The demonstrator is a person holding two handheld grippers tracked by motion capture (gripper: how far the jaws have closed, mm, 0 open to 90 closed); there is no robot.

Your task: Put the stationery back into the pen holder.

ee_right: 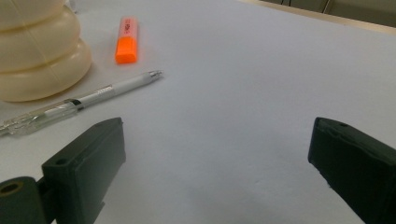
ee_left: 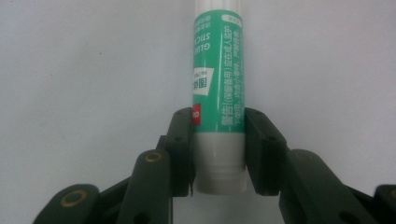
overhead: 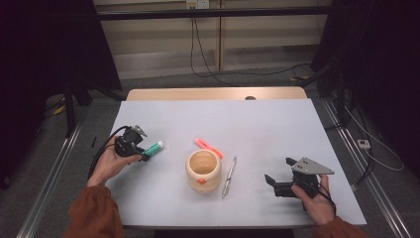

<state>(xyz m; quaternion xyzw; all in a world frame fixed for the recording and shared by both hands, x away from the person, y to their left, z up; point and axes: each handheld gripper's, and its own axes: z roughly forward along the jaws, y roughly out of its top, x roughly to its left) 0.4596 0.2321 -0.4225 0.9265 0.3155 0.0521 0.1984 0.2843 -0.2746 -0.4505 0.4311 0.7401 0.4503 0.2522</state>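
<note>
Left gripper view: left gripper (ee_left: 218,154) clamps glue stick (ee_left: 218,93) near its base, between the pads. High view: cup (overhead: 203,171) off beyond its tip (lift level, avoid twisting). Right gripper view: right gripper (ee_right: 215,158) gapes, holding nothing

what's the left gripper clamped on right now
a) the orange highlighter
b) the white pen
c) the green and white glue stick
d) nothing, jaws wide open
c: in the left gripper view the left gripper has both black jaws pressed against the sides of the green and white glue stick, near its white end.
</note>
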